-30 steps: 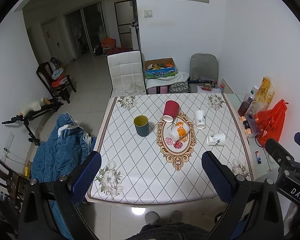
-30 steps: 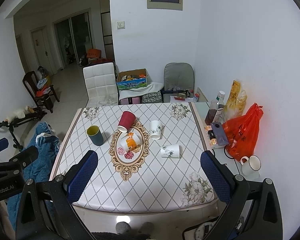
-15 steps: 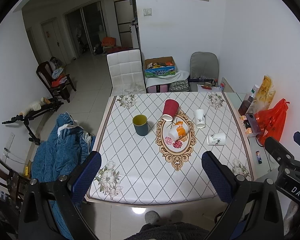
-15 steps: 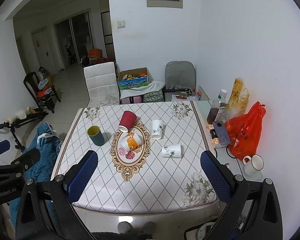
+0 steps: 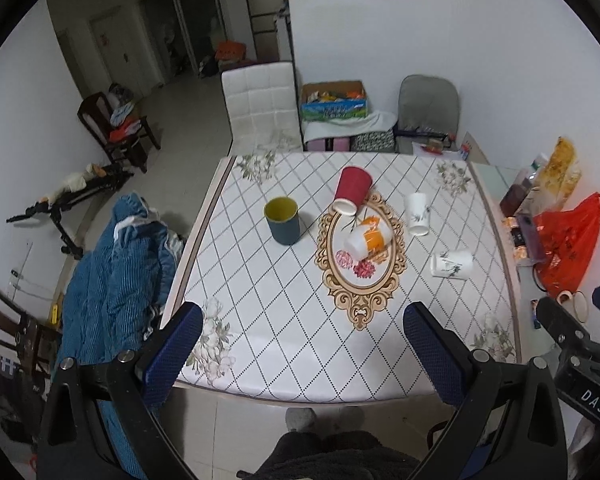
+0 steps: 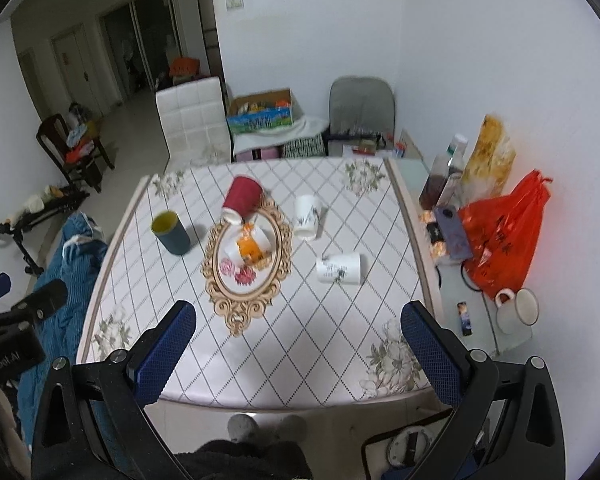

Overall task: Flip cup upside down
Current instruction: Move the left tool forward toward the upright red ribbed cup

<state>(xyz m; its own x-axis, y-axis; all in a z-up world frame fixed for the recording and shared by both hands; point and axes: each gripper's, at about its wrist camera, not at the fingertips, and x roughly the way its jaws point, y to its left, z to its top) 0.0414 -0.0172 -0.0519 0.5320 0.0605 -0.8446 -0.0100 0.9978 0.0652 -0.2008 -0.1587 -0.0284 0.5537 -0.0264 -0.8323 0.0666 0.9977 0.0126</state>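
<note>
- white padded chair (image 5: 260,104) at counter's far edge
- grey chair (image 6: 360,108) by wall
- cardboard box (image 5: 334,100) between the chairs
- blue blanket (image 5: 116,276) left of counter
- orange plastic bag (image 6: 504,236) right of counter, enamel mug (image 6: 518,310) near it

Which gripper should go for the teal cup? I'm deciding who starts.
Probably left. The teal cup stands upright on the table's left half, ahead of the open left gripper. From the right gripper, also open, it sits far left, beyond the gold mat.
</note>
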